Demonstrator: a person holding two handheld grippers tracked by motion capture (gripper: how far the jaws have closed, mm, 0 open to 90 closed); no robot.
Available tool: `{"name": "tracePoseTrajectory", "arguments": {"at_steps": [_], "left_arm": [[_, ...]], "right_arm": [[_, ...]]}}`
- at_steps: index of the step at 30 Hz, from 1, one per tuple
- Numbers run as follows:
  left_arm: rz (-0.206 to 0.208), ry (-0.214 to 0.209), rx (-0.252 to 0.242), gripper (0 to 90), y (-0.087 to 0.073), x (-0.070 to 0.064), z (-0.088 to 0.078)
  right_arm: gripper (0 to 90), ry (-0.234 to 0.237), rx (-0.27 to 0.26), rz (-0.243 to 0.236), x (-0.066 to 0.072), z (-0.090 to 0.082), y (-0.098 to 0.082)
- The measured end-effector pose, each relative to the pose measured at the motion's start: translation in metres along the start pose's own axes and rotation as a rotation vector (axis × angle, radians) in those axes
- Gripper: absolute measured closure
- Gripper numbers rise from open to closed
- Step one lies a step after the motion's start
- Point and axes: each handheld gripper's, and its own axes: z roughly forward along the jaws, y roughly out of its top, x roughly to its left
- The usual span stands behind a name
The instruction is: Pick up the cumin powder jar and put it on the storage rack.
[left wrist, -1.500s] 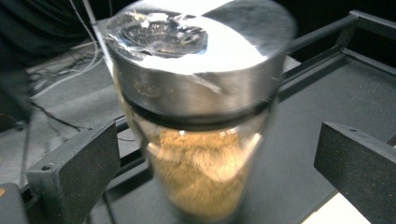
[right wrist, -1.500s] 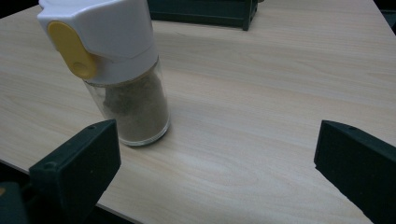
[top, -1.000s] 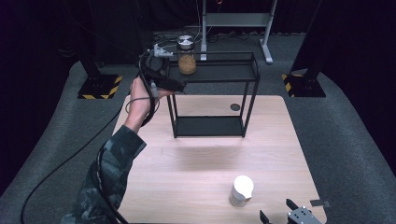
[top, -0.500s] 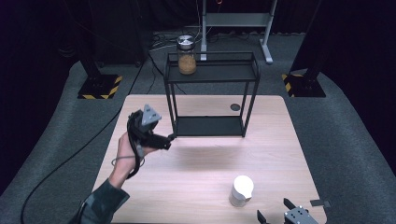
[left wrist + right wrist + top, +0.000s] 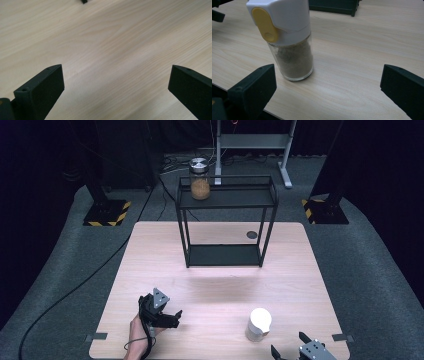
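While my two tongs sit low at my edge of the table (image 5: 150,245), the work is judged to be about half done. Largest item first: the black wire rack (image 5: 225,220) stands well ahead of both tongs, at the far side of the table. On its top shelf, at the end on my left tong's side, a glass jar (image 5: 199,179) with a metal lid and brown contents is already in place; its lower shelf is bare.

Next in size is the spice shaker (image 5: 287,42), white cap with a yellow flip tab, glass body filled with grey-brown powder. It stands upright on the table, just ahead of my right tong (image 5: 327,92) and toward its left jaw, not yet between the jaws and not touched by either. That tong is spread wide and holds nothing.

My left tong (image 5: 172,317) is held in my hand (image 5: 137,340), well apart from the shaker across the near table. Its jaws are also spread wide, with bare wood between them.

Remaining, in my judgement: bring the right tong forward and slightly left until the shaker's glass body lies between the jaws, close, lift, and carry it ahead to the rack.
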Motion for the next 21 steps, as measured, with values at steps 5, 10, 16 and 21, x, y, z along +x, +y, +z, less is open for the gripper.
{"name": "tracePoseTrajectory", "arguments": {"at_steps": [5,10,16,21], "left_arm": [[-0.045,-0.008,0.014,0.0,-0.009,0.004,0.009],[-0.072,-0.024,0.014,0.0,-0.015,0.008,0.016],[-0.096,-0.036,0.013,0.0,-0.019,0.012,0.021],[-0.084,-0.047,0.021,0.0,-0.017,0.013,0.022]], "right_arm": [[0.0,-0.005,-0.008,0.006,0.000,0.000,-0.002],[0.0,-0.007,-0.007,0.009,0.000,0.000,-0.002],[0.0,-0.013,-0.009,0.011,0.000,0.000,-0.002],[0.0,-0.016,-0.011,0.013,0.000,-0.001,-0.002]]}}
